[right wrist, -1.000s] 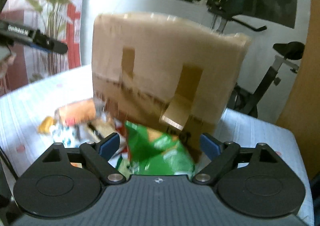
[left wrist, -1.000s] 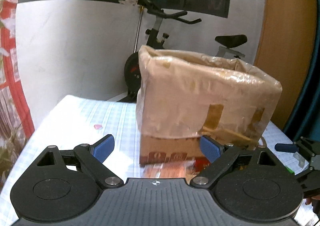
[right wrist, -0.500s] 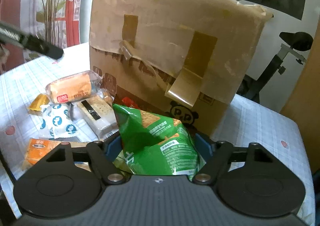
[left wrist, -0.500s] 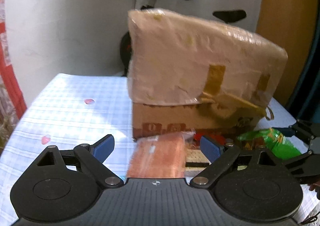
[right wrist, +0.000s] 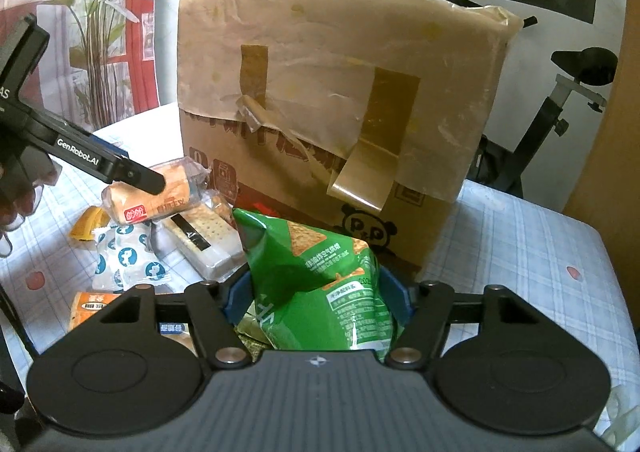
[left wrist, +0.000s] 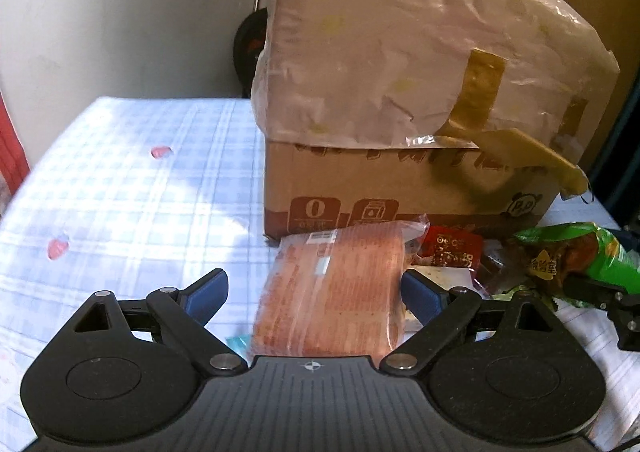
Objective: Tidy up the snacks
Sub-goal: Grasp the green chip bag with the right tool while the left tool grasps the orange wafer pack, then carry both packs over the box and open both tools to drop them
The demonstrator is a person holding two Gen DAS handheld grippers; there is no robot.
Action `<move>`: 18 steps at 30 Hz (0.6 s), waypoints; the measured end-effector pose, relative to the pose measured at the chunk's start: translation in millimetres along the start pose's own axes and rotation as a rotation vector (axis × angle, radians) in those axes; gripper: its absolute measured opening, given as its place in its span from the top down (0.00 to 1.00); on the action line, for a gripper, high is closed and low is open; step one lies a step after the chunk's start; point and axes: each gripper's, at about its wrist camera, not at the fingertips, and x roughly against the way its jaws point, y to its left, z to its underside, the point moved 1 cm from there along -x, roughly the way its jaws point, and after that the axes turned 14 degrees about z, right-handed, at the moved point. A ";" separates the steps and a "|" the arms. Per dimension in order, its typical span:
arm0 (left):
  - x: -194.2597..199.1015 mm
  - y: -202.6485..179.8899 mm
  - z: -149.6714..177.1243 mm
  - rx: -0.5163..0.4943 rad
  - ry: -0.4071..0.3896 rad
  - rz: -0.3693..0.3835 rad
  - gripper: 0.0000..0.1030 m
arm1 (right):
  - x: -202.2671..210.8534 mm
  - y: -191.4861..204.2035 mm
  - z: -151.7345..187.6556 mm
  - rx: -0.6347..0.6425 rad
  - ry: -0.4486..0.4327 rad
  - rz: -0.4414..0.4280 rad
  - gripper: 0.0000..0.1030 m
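Note:
A tall cardboard box (left wrist: 404,180) wrapped in plastic and tape stands on the checked tablecloth; it also shows in the right wrist view (right wrist: 340,100). My left gripper (left wrist: 314,292) is open, its jaws either side of an orange bread packet (left wrist: 336,288) lying in front of the box. My right gripper (right wrist: 316,292) is shut on a green chip bag (right wrist: 316,280), also visible at the right of the left wrist view (left wrist: 576,260). The left gripper's finger (right wrist: 100,164) reaches over the bread packet (right wrist: 156,200) in the right wrist view.
Loose snacks lie by the box: a cracker pack (right wrist: 204,240), a blue-and-white packet (right wrist: 124,260), an orange packet (right wrist: 86,306), a yellow one (right wrist: 86,224), a red packet (left wrist: 452,252). An exercise bike (right wrist: 560,104) stands behind the table.
My left gripper has moved forward and down over the bread packet. My right gripper has closed on the green chip bag and holds it.

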 end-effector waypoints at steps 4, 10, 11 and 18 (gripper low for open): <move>-9.3 1.8 4.3 0.025 0.010 0.020 0.08 | 1.3 -0.7 -1.8 -0.002 0.005 -0.007 0.34; -3.4 0.9 8.4 0.026 -0.011 0.031 0.22 | 10.3 -1.7 -3.4 -0.008 -0.010 -0.013 0.36; 0.5 -0.2 8.6 0.020 -0.018 0.019 0.23 | 12.7 -0.9 -3.7 -0.003 -0.014 -0.015 0.36; 43.3 -7.7 7.8 0.012 -0.106 0.009 0.23 | 34.1 3.1 -10.2 -0.005 -0.047 -0.054 0.36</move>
